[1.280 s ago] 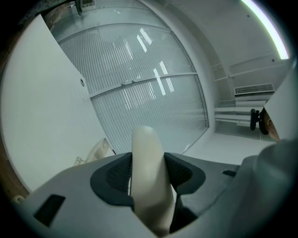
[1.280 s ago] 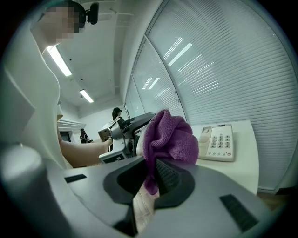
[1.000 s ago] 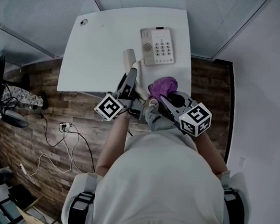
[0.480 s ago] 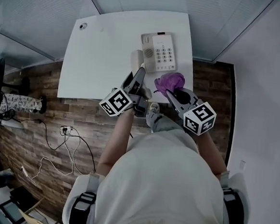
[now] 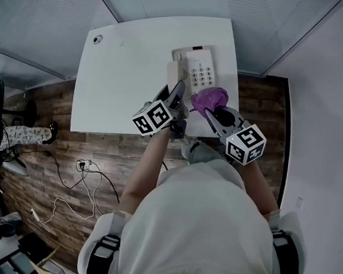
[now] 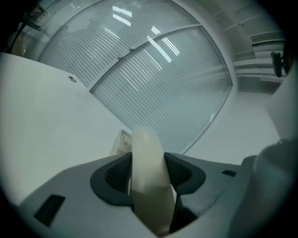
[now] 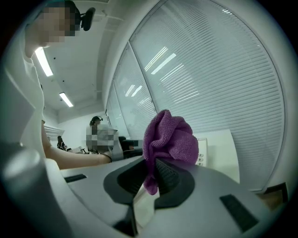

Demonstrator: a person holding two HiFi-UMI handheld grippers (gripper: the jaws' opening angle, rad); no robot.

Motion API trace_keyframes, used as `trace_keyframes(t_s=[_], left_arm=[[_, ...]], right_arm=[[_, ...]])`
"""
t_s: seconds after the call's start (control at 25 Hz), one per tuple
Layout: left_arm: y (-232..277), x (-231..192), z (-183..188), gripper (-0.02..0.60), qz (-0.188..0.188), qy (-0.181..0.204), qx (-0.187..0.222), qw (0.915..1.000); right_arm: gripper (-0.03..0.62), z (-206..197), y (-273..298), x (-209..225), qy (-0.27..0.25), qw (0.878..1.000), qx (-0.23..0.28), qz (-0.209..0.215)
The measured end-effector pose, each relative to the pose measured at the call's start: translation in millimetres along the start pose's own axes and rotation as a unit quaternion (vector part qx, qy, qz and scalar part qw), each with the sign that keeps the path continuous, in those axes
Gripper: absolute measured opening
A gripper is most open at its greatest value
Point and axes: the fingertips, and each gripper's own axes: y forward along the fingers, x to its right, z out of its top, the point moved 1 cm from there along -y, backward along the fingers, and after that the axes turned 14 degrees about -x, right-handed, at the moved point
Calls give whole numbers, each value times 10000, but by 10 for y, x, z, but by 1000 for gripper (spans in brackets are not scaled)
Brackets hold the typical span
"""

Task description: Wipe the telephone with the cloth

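A pale short-sleeved shirt (image 5: 200, 224) covers the torso. Dark straps (image 5: 101, 243) band pale rounded pieces at either side of it. The left gripper (image 5: 178, 91) and right gripper (image 5: 211, 114) are smooth grey moulded shells, each carrying a white cube (image 5: 153, 117) printed with black square markers. Their fingers (image 6: 74, 186) are lined with dark ribbed pads (image 7: 165, 176).

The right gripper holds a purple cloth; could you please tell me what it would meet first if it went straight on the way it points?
Most likely the telephone: the right gripper, shut on the cloth, points at it just ahead, though depth is unclear.
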Motion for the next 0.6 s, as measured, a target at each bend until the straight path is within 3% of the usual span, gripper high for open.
trace_keyframes(t_s=[0.28, 0.6], left_arm=[[363, -167, 100, 227, 387, 323, -285, 9983], [637, -383, 180, 228, 815, 385, -475, 9948]], right_arm=[[46, 39, 162, 161, 129, 9999, -58, -13], [46, 178, 316, 397, 219, 9997, -64, -77]])
